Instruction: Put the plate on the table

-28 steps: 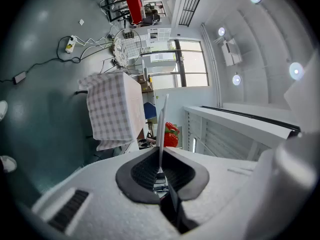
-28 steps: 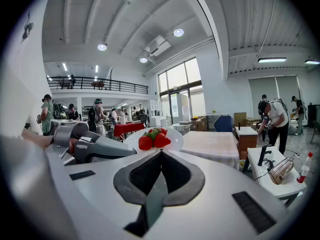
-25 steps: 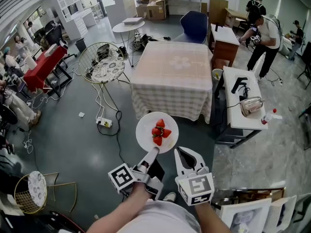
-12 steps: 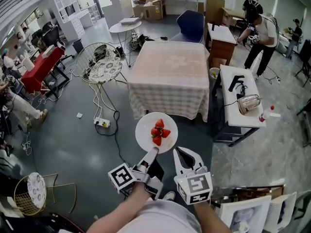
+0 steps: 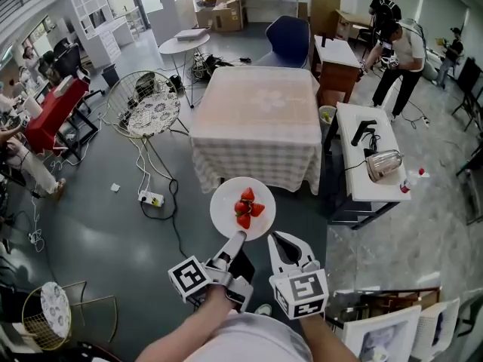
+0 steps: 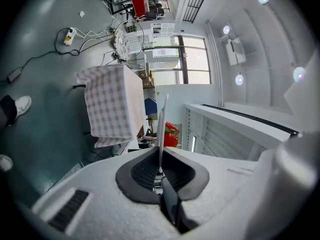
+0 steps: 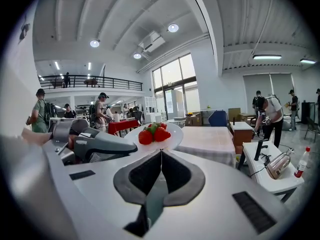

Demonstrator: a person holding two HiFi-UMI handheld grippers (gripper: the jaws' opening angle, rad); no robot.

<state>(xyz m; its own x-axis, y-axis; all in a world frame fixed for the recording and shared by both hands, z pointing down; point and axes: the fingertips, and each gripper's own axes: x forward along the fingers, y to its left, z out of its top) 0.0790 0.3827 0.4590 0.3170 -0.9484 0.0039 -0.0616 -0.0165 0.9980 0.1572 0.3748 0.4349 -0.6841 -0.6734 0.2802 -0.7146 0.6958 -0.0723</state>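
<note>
Left gripper (image 5: 236, 238) was clenched on the near rim of the plate (image 5: 226, 211), held in air at lower centre, short of the table (image 5: 256, 119) at upper centre. Right gripper (image 5: 284, 241) was closed, apparently empty.

Risk: the one-edge pinch could let the plate tilt, so the strawberries (image 5: 246, 207) roll off.

Against a second before: table sat nearer, grip unchanged.

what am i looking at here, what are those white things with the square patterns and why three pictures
A person holds a clamp-like tool in each hand. One picture comes from a camera on the person's head, looking down; the other two from cameras riding on each tool. The left tool pinches the rim of a white plate carrying strawberries, above the floor. The right tool is shut and empty beside it. The table with the checked cloth stands ahead.
</note>
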